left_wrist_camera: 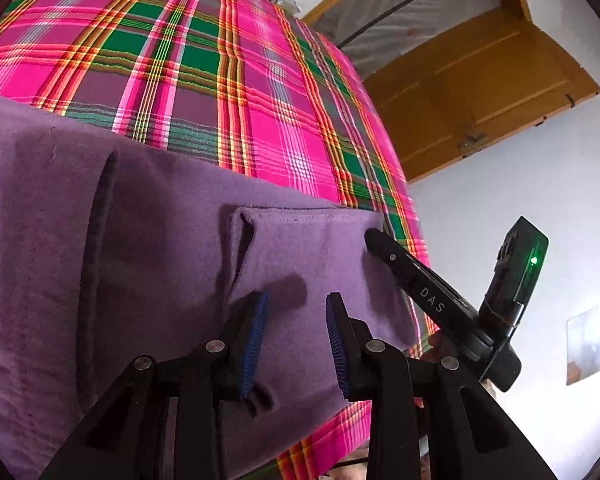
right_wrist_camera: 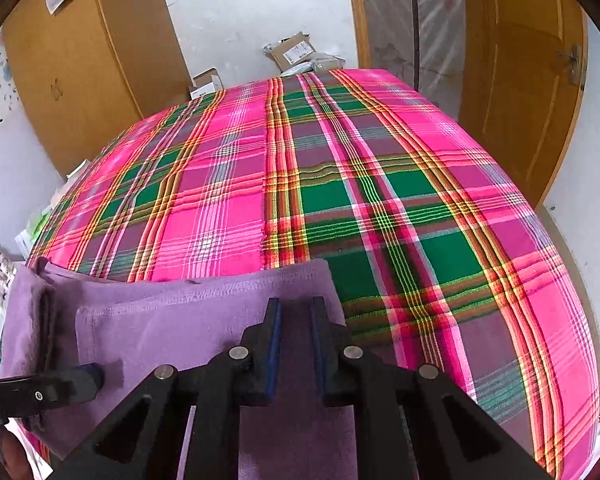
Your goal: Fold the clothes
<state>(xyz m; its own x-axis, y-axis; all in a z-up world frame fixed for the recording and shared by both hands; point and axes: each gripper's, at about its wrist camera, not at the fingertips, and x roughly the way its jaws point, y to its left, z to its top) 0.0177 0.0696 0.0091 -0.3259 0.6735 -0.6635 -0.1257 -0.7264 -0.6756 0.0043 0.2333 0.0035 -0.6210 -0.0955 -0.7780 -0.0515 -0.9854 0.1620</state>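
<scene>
Purple fleece, a folded garment (left_wrist_camera: 148,240), lies on the near part of a bed covered by a pink, green and yellow plaid bedspread (left_wrist_camera: 204,72). Its hemmed edge runs across the cloth toward the bedspread's far side, and a folded-over flap sits on top with a dark seam running down the garment to the flap's left.

From the left wrist view, the left tool (left_wrist_camera: 296,344) hovers over that flap with its blue-padded fingers (left_wrist_camera: 254,344) apart, nothing between them, their shadow falling on the fleece just beyond. To the right of the flap, the right tool (left_wrist_camera: 374,238) shows as a black body marked "DAS", its tip resting at the garment's right corner beside the plaid; a small black device with a green light (left_wrist_camera: 534,260) is mounted on it.

From the right wrist view, the right tool (right_wrist_camera: 295,344) sits low over the garment (right_wrist_camera: 180,320) near its stitched edge, fingers standing a little apart with purple cloth visible through the gap; whether they pinch any of it I cannot tell. The left tool (right_wrist_camera: 92,376) appears at the garment's left side, pressing against the fleece.

Beyond the bed stand a wooden door (right_wrist_camera: 516,92), a wooden wardrobe (right_wrist_camera: 84,64) and some cardboard boxes (right_wrist_camera: 296,54) by the white wall.
</scene>
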